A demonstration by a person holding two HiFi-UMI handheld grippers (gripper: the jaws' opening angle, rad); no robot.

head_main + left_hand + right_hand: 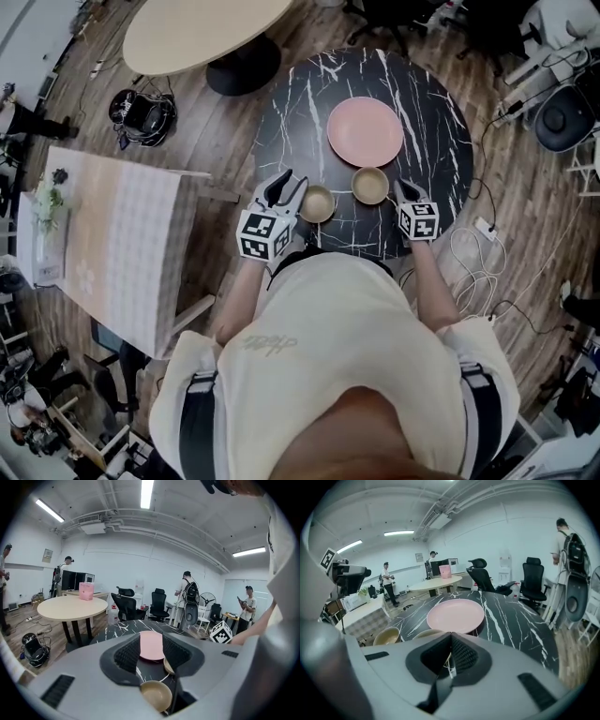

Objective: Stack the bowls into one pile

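Two tan bowls stand side by side on the black marble round table (441, 122), in front of a pink plate (366, 131). The left bowl (317, 203) lies just right of my left gripper (289, 187), whose jaws stand open with nothing between them. In the left gripper view that bowl (157, 694) shows low between the fingers and the plate (151, 645) beyond. My right gripper (401, 190) hangs just right of the right bowl (370, 186), shut and empty. The right gripper view shows this bowl's rim (426, 633) just behind the closed pads (461, 653).
A beige round table (197, 28) stands beyond the marble one, and a table with a checked cloth (122, 253) at the left. White cables (473, 253) lie on the wooden floor at the right. Office chairs (533, 581) and several people stand around the room.
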